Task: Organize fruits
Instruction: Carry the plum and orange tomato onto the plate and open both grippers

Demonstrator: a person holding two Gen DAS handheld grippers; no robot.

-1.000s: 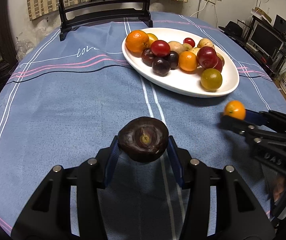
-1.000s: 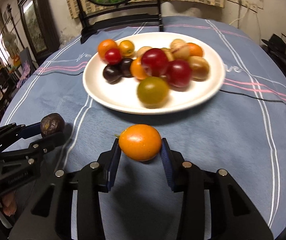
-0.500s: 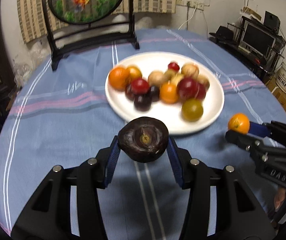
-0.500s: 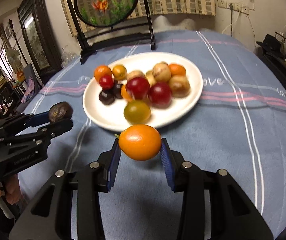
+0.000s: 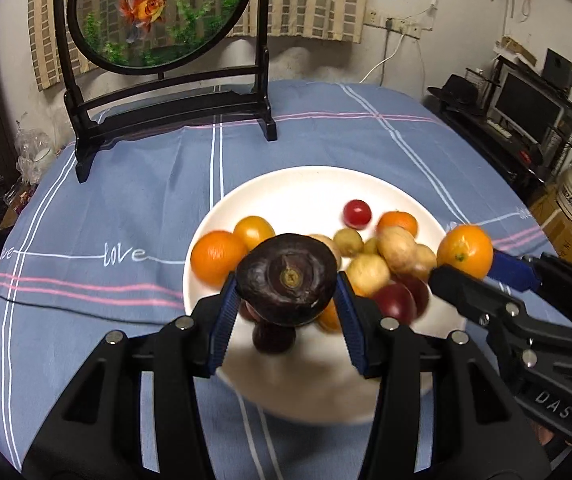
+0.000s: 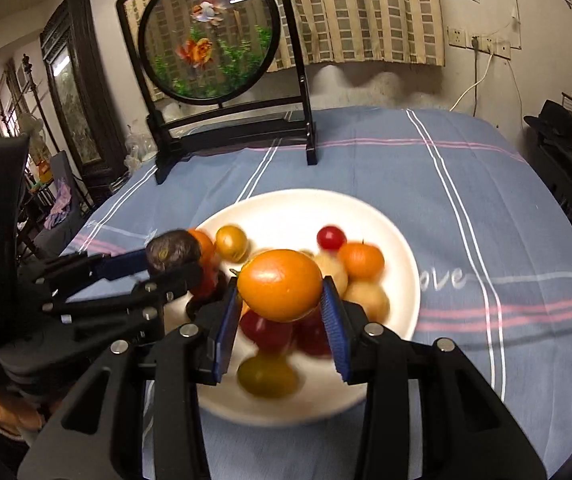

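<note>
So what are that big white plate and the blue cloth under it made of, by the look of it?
The white plate looks like glazed ceramic, maybe melamine: smooth, plain white, with a soft sheen. The blue tablecloth looks like matte woven fabric: it creases, carries woven-looking white and pink stripes, and has "love" lettering that could be stitched.

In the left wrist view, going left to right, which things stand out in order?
Big orange on the plate → dark purple fruit in the left claw → small red fruit → orange fruit in the right claw.
</note>
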